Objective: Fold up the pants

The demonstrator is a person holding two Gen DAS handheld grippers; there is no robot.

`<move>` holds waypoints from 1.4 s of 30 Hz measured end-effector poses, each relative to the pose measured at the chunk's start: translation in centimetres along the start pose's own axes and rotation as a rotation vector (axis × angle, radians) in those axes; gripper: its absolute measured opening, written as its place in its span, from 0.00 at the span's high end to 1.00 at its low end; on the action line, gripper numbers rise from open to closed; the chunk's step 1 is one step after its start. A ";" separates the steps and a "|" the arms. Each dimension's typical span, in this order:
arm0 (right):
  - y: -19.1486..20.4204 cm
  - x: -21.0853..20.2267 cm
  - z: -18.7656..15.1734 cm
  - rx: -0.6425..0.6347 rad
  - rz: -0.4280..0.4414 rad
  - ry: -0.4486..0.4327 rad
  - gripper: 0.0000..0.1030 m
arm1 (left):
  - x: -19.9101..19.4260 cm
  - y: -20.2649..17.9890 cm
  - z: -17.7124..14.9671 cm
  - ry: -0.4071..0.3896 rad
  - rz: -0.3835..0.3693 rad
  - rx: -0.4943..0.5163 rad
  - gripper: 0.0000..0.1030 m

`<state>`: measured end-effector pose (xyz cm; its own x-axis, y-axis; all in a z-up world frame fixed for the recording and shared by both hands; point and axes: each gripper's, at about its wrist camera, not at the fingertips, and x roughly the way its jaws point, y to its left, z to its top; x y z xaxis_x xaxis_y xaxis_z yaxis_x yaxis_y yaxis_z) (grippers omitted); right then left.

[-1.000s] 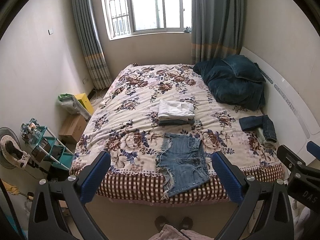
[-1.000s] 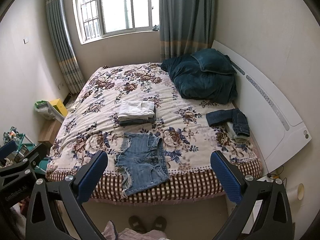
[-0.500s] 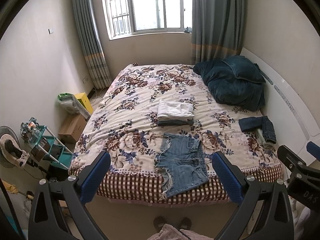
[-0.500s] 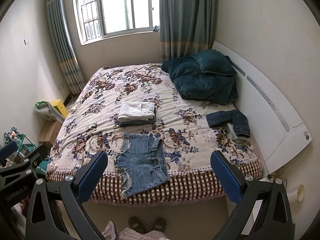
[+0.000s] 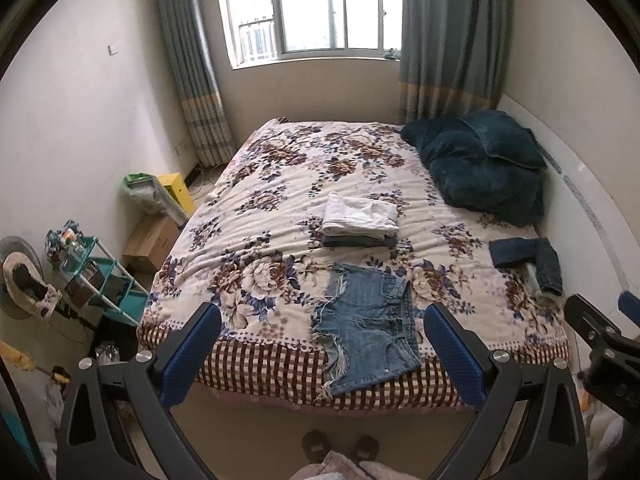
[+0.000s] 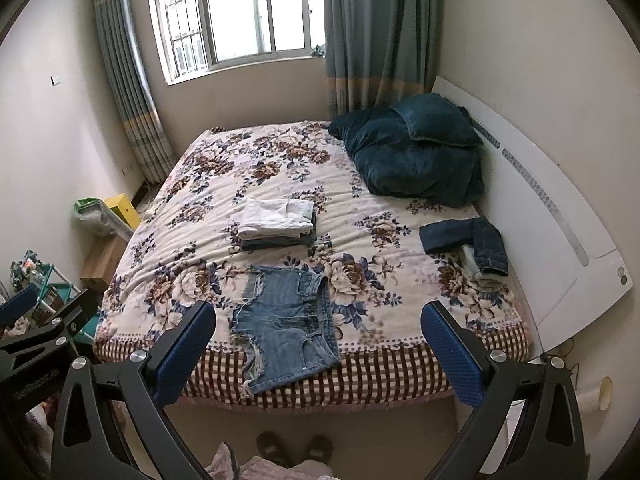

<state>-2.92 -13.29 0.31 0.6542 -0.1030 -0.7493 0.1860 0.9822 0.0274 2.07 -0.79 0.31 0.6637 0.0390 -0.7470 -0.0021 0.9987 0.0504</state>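
At the bed's (image 5: pixel 280 216) foot, we've barely moved: both grippers (image 5: pixel 322 332) (image 6: pixel 318 330) gape empty; denim shorts (image 5: pixel 366 320) lie unfolded, untouched.

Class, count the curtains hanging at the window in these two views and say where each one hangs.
2. The left curtain hangs left of the window, reaching the floor. The right curtain hangs right of it, behind the teal bedding. No others show.

Shorts (image 5: pixel 366 326): faded blue denim. Bedspread (image 5: pixel 280 208): cream, brown-and-navy floral, red-checked border. Pillow (image 5: pixel 500 140): dark teal. Curtains (image 6: pixel 372 32): grey-blue, tan band. Stack (image 6: pixel 276 222): white over apparently grey.
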 end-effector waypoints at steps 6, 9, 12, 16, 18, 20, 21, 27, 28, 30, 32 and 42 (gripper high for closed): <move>0.4 6.4 -0.3 -0.009 0.011 0.024 0.00 | 7.9 0.0 -0.3 0.058 0.100 -0.029 0.00; 0.8 11.8 0.3 -0.003 0.025 0.081 0.00 | 13.3 0.6 -0.3 0.125 0.135 -0.033 0.00; 0.9 18.5 0.7 0.000 0.036 0.160 0.00 | 19.3 0.9 0.0 0.209 0.138 -0.027 0.00; 1.4 28.0 0.6 0.014 0.016 0.277 0.00 | 27.3 0.5 0.4 0.300 0.129 -0.001 0.00; 1.6 32.6 0.5 0.022 0.002 0.333 0.00 | 31.8 0.2 0.9 0.348 0.108 0.021 0.00; 1.5 37.2 0.3 0.039 -0.009 0.377 0.00 | 36.7 0.0 1.4 0.395 0.083 0.030 0.00; 1.4 39.6 0.2 0.048 -0.019 0.404 0.00 | 38.8 -0.1 1.6 0.417 0.061 0.033 0.00; 0.6 54.9 0.0 0.107 -0.019 0.509 0.00 | 54.0 -1.3 1.2 0.514 0.007 0.100 0.00; 0.5 57.8 -0.2 0.107 -0.025 0.529 0.00 | 56.3 -1.5 1.0 0.527 -0.003 0.103 0.00; 0.2 62.9 -0.6 0.122 -0.022 0.574 0.00 | 61.4 -1.8 0.4 0.566 -0.024 0.100 0.00; -0.4 68.2 -1.6 0.143 -0.008 0.637 0.00 | 65.7 -2.2 0.0 0.595 -0.046 0.103 0.00; -2.8 86.9 -7.3 0.109 0.052 0.842 0.00 | 78.3 -3.2 -2.4 0.654 -0.157 0.048 0.03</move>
<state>48.03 -23.80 -69.75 -0.0915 0.1359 -0.9865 0.2685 0.9573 0.1070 52.29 -0.87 -59.90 0.0642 -0.0807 -0.9947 0.1006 0.9922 -0.0740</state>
